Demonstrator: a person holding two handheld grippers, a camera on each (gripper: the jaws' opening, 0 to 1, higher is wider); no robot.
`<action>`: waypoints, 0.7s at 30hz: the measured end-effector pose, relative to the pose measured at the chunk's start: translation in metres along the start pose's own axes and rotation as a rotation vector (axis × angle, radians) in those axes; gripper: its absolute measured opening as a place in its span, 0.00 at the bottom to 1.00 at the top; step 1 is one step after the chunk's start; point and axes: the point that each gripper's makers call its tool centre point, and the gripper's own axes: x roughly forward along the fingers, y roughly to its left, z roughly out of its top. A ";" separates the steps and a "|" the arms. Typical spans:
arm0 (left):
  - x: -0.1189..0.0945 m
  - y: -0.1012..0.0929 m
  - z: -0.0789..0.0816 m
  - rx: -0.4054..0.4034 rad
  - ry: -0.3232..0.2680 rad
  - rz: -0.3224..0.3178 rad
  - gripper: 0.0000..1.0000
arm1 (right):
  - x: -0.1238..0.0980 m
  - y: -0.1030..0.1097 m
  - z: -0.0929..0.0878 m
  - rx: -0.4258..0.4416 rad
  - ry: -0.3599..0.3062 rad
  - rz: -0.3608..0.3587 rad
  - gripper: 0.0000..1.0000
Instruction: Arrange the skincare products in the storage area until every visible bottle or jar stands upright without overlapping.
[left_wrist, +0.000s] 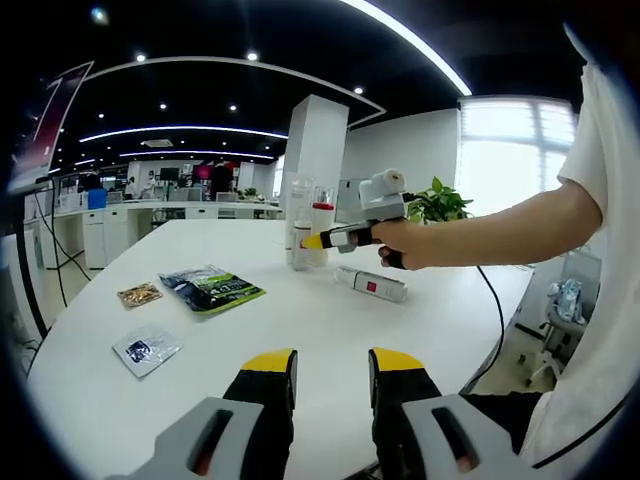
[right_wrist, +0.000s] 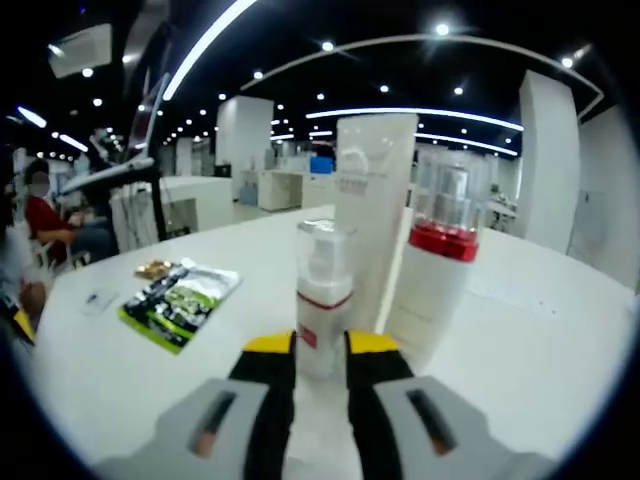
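Observation:
Three products stand upright together: a small white pump bottle (right_wrist: 323, 290) with a red band, a tall white tube (right_wrist: 373, 200) behind it, and a bottle with a red collar and clear cap (right_wrist: 441, 260) to its right. My right gripper (right_wrist: 320, 348) has its yellow-tipped jaws closed against the small pump bottle's lower sides. In the left gripper view the right gripper (left_wrist: 315, 241), held by a hand, reaches that cluster (left_wrist: 305, 225). A white tube with a red label (left_wrist: 372, 284) lies flat on the table. My left gripper (left_wrist: 332, 362) hovers open over the near table, holding nothing.
On the white table (left_wrist: 330, 320) lie a green packet (left_wrist: 212, 288), a small gold sachet (left_wrist: 139, 294) and a white and blue sachet (left_wrist: 147, 349). The green packet (right_wrist: 182, 295) lies left of the bottles. A person's arm (left_wrist: 500, 235) crosses from the right.

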 end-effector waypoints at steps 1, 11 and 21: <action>0.000 0.000 0.000 0.000 -0.001 0.001 0.29 | -0.005 0.002 0.003 0.000 -0.012 0.003 0.18; 0.006 -0.023 -0.002 -0.013 -0.005 -0.034 0.29 | -0.068 0.003 0.005 0.131 -0.096 -0.020 0.28; 0.008 -0.039 0.021 -0.154 -0.120 -0.034 0.30 | -0.129 0.039 -0.013 0.188 -0.178 0.052 0.40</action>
